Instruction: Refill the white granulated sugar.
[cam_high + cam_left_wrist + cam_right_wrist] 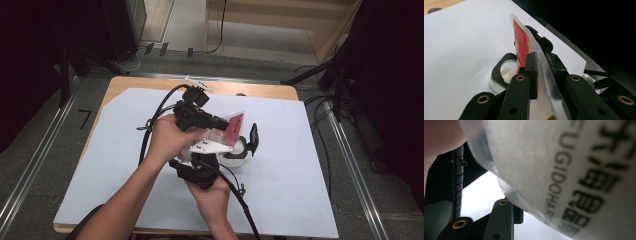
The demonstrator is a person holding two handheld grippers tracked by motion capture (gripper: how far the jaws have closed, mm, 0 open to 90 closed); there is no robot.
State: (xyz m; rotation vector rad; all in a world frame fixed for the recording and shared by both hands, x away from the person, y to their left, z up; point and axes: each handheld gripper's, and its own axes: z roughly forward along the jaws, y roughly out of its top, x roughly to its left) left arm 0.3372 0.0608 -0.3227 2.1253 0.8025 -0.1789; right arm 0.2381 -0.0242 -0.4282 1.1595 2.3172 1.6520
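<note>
We see a wooden table [125,82] under a white sheet [290,165], grey carpet [45,150], metal floor rails [30,165], and dark curtains [30,60] flanking both sides.

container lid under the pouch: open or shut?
Open. In the high view the black lid stands up off the round container; in the left gripper view the container's rim shows uncovered beneath the pouch clamped in the left gripper.

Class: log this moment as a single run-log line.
left gripper: shut on packet | right gripper: at packet, grip unclear | container: open, under packet
</note>
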